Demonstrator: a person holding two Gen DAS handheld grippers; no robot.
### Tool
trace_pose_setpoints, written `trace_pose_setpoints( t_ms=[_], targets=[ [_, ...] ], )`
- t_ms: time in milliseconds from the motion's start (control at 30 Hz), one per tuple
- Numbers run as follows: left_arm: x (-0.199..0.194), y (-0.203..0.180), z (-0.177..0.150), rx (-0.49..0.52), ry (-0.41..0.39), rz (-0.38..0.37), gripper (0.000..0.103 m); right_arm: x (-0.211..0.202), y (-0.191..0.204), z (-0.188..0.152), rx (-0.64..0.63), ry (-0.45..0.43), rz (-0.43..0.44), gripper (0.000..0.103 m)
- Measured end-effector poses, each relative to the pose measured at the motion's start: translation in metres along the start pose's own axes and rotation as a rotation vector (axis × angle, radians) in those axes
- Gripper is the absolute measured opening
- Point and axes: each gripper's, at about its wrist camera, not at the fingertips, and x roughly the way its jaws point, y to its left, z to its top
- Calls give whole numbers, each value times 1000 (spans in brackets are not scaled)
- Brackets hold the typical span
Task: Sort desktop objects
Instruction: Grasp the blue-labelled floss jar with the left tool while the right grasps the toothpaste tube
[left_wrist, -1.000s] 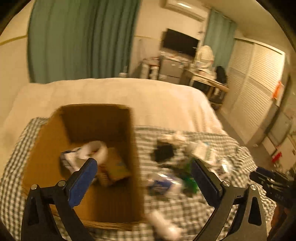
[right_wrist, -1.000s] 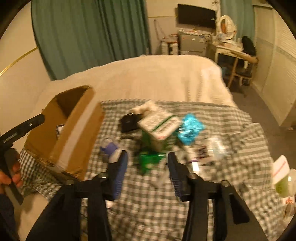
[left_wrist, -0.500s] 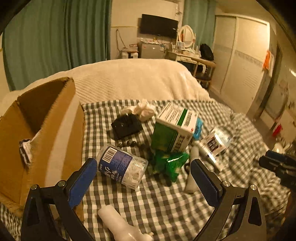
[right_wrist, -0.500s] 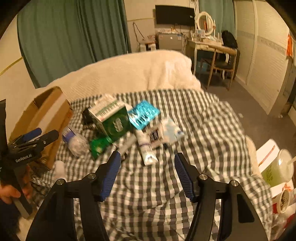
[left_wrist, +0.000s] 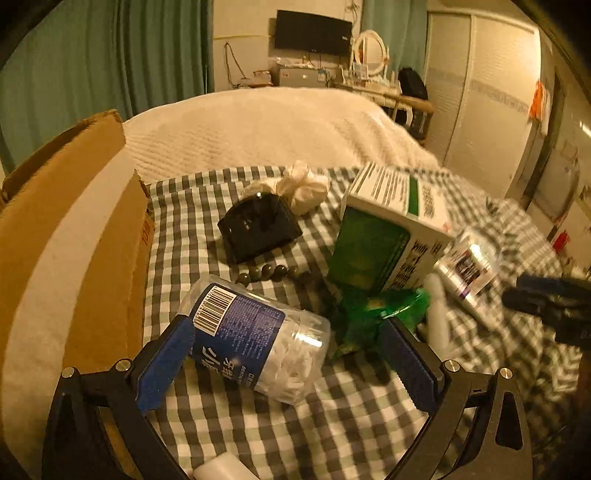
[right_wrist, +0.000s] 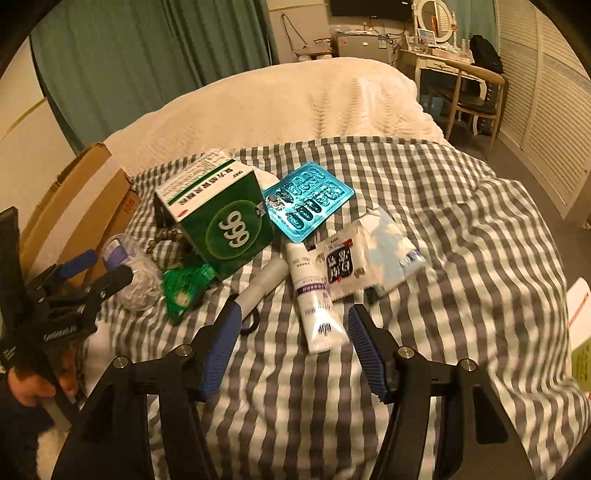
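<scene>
A bed (right_wrist: 280, 99) with a ribbed cream cover fills the upper middle of both views; a grey-and-white checked cloth (right_wrist: 461, 229) lies rumpled over its near part. A cardboard box (left_wrist: 62, 236) with a pale tape strip stands at the left edge of the left wrist view. Right of centre there, a green and white carton (left_wrist: 384, 236) sits tilted; in the right wrist view it shows "999" on a green face. A flat, shiny blue blister pack (right_wrist: 308, 203) leans against it. Low in the left wrist view a clear round jar (left_wrist: 255, 332) with a blue label lies on its side, white bits packed inside. Above it rest a black boxy holder (left_wrist: 258, 229), a knotted white cloth (left_wrist: 303, 186) and a string of dark beads (left_wrist: 273, 273). A crinkled green packet (left_wrist: 373, 314) lies under the carton's corner. A white tube (right_wrist: 316, 295) lies in the centre of the right wrist view, a flat white sachet (right_wrist: 341, 260) overlapping it, a slim white bottle (right_wrist: 260, 284) to its left.

The left tool (left_wrist: 284, 354) is spread wide, its blue pads on either side of the jar, gripping nothing I can see. The right tool (right_wrist: 291, 343) is open too, empty, its pads flanking the tube's lower end without touching.
</scene>
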Motion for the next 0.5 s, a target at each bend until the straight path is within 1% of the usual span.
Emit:
trace_pose_setpoints(
  t_ms=[200,233,267,300,333,433,467,500],
  targets=[
    [13,-1,6,64,-2,49,103,37,-5,7,-3,52,-26,59],
    [15,-1,7,75,1,57,103,42,-6,8,-2,61,-34,54],
    [16,-1,7,80,4,63,103,46,-6,8,0,70,-33,46],
    [18,-2,7,93,7,70,103,50,-6,8,2,81,-23,43],
    [19,-2,6,100,8,74,103,54,-6,7,3,93,-15,40],
    [24,-6,5,140,31,96,103,65,-1,4,-19,123,-28,40],
    [26,-6,5,150,39,102,103,68,0,3,-26,130,-38,39],
    [26,-7,4,156,43,102,103,71,1,2,-32,140,-48,36]
  ],
)
